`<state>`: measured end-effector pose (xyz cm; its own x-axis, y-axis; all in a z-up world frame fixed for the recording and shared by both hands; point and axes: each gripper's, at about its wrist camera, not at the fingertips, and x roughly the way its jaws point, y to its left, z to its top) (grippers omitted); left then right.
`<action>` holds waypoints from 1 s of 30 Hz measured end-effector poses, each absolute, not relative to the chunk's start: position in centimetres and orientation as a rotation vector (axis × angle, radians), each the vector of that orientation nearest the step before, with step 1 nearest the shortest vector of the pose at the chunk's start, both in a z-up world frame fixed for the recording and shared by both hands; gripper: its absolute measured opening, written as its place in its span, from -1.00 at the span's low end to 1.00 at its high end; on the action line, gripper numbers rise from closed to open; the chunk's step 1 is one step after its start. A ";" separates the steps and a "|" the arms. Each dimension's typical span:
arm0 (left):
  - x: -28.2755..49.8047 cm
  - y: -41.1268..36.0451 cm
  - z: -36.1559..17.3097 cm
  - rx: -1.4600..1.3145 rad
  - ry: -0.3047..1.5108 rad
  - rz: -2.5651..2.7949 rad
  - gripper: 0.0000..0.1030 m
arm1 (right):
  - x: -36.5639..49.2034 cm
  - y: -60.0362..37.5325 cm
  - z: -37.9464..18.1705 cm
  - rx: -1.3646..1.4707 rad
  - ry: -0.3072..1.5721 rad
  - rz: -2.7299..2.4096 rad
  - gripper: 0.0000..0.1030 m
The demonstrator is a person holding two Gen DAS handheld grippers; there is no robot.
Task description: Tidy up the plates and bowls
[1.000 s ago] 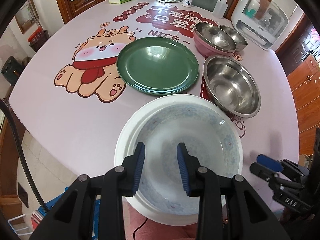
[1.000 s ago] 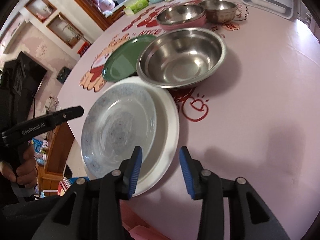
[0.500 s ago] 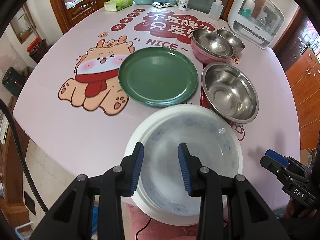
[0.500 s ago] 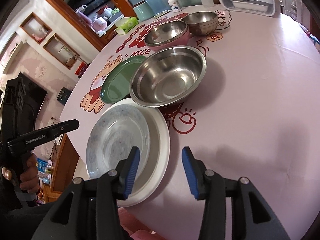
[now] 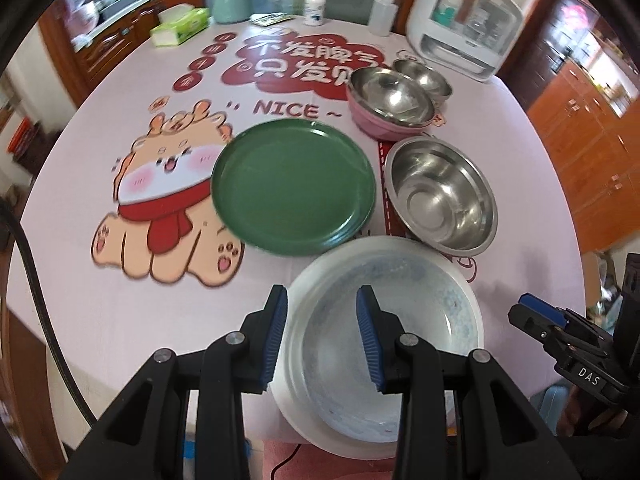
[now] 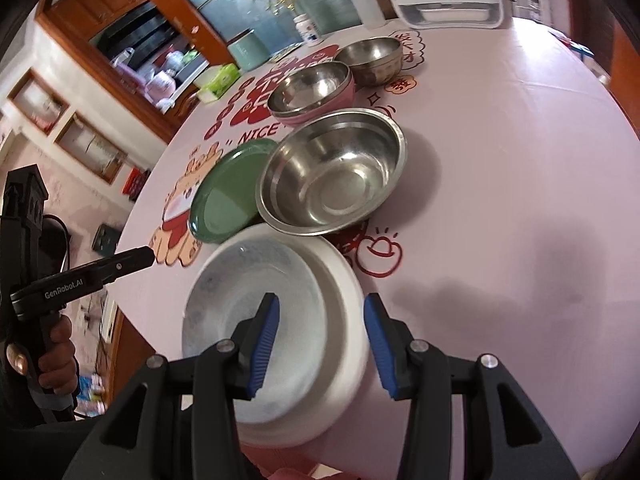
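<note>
A blue-patterned plate (image 5: 384, 332) lies nested in a larger white plate (image 5: 308, 412) at the table's near edge. My left gripper (image 5: 322, 336) hovers over the stack's left rim, jaws apart, pads touching nothing. My right gripper (image 6: 320, 344) straddles the white plate's (image 6: 344, 308) right rim from above, open as well. Beyond the stack lie a green plate (image 5: 292, 184) and a large steel bowl (image 5: 440, 192). Farther back, a pink bowl (image 5: 380, 126) holds a steel bowl (image 5: 390, 94), with a small steel bowl (image 5: 424, 76) behind.
Along the far edge of the pink tablecloth (image 5: 100, 300) stand a tissue box (image 5: 180, 26), a teal canister (image 5: 232, 0), a pill bottle (image 5: 314, 8), a squeeze bottle (image 5: 384, 14) and a white appliance (image 5: 464, 20). A hand (image 6: 56, 356) grips the left tool.
My left gripper has drawn back and risen, so the stacked plates look smaller. My right gripper has rolled and lifted a little, its jaws slightly wider. The dishes have not moved.
</note>
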<state>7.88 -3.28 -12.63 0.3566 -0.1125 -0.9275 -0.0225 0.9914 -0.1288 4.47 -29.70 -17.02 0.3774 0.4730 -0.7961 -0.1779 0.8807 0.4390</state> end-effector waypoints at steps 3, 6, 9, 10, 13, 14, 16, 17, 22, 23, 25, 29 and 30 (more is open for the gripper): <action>8.7 -2.6 -12.2 -0.098 1.201 -0.103 -0.33 | 4.1 -28.6 -16.9 0.342 1.098 0.400 -0.14; 9.6 -1.7 -11.8 -0.072 1.196 -0.138 -0.33 | 3.7 -27.5 -16.7 0.370 1.084 0.377 -0.14; 10.5 -0.7 -11.7 -0.045 1.201 -0.165 -0.33 | 3.5 -26.3 -16.7 0.405 1.068 0.353 -0.14; 10.9 -0.3 -11.7 -0.038 1.202 -0.175 -0.33 | 3.4 -25.9 -16.8 0.418 1.062 0.343 -0.14; 11.9 1.0 -11.9 -0.015 1.203 -0.206 -0.33 | 3.3 -24.6 -16.9 0.443 1.048 0.315 -0.14; 12.1 1.4 -12.0 -0.008 1.204 -0.214 -0.33 | 3.3 -24.1 -17.0 0.454 1.041 0.302 -0.14; 12.8 2.2 -12.2 0.007 1.207 -0.235 -0.33 | 3.3 -23.3 -17.2 0.474 1.031 0.282 -0.14; 13.0 2.5 -12.3 0.015 1.208 -0.242 -0.33 | 3.3 -23.0 -17.3 0.481 1.027 0.274 -0.14; 14.3 4.1 -12.7 0.059 1.212 -0.279 -0.32 | 3.4 -21.2 -17.6 0.539 0.996 0.227 -0.14; 14.5 4.4 -12.7 0.066 1.212 -0.287 -0.32 | 3.5 -20.9 -17.7 0.548 0.993 0.221 -0.14; 15.1 5.0 -12.8 0.077 1.215 -0.297 -0.32 | 3.7 -20.2 -17.9 0.568 0.989 0.206 -0.14; 16.3 6.1 -13.2 0.086 1.223 -0.310 -0.28 | 4.2 -19.2 -18.3 0.599 0.990 0.188 -0.14; 16.7 6.4 -13.3 0.088 1.225 -0.313 -0.25 | 4.5 -19.0 -18.5 0.610 0.998 0.184 -0.14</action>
